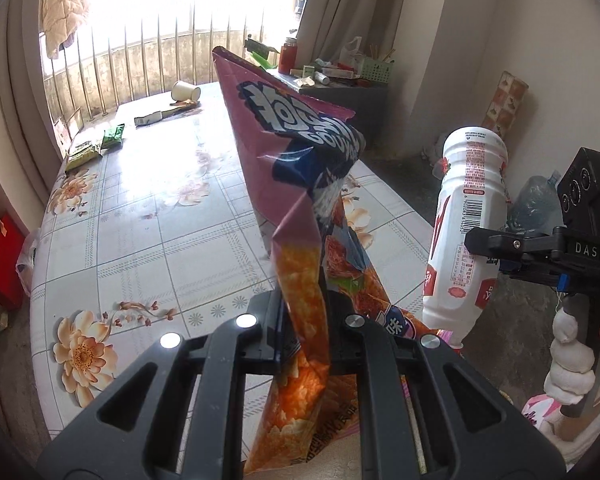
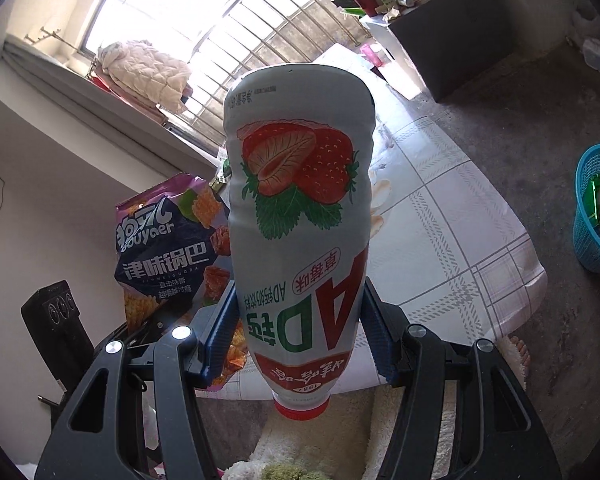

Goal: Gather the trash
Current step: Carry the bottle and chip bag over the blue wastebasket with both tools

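Floral table (image 1: pixel 148 240) below; left tool (image 1: pixel 306 344) pinches snack bag (image 1: pixel 296 184), right tool (image 2: pixel 298 344) clamps inverted bottle (image 2: pixel 300 208).

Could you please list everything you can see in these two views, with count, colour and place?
Snack bag: one, purple and orange, in the left tongs.
Bottle: one, white with strawberries, cap down, in the right tongs.
Table: one, floral white cloth.
Paper cup: one, white, tipped, far table end.
Green packets: about three, far left table edge.
Basket: one, blue, on floor, wrappers inside.
Left tongs: black, shut.
Right tongs: black, blue pads.
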A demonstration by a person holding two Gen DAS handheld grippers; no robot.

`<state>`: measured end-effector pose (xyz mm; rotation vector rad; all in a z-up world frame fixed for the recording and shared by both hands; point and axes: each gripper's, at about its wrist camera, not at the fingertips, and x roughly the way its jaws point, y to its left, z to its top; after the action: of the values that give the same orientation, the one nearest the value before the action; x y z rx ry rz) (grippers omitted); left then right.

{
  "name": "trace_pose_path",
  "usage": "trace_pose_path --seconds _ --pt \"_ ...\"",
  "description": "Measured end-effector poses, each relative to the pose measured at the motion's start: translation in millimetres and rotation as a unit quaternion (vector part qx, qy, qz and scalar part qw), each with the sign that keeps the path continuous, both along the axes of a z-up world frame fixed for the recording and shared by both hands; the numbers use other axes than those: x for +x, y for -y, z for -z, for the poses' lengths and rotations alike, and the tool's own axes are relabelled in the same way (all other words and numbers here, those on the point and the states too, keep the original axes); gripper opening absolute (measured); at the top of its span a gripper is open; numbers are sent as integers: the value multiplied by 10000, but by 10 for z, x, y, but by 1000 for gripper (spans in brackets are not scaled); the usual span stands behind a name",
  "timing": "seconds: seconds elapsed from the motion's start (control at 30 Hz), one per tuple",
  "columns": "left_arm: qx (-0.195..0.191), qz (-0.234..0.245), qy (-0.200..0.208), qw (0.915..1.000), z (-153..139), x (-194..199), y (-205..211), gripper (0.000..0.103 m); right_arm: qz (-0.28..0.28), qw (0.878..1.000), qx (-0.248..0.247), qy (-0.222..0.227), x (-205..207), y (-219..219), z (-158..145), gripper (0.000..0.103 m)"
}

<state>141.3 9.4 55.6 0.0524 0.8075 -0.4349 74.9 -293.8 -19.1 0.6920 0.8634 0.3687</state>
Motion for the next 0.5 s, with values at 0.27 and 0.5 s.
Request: trace_pose_path --seconds 0.27,0.5 --pt "-51 882 -150 9960 -94 133 939 11 1230 9919 325 40 -690 1170 130 57" --pt "59 1688 -614 9837 108 358 2044 11 2457 9683 438 -121 -1208 2179 388 57"
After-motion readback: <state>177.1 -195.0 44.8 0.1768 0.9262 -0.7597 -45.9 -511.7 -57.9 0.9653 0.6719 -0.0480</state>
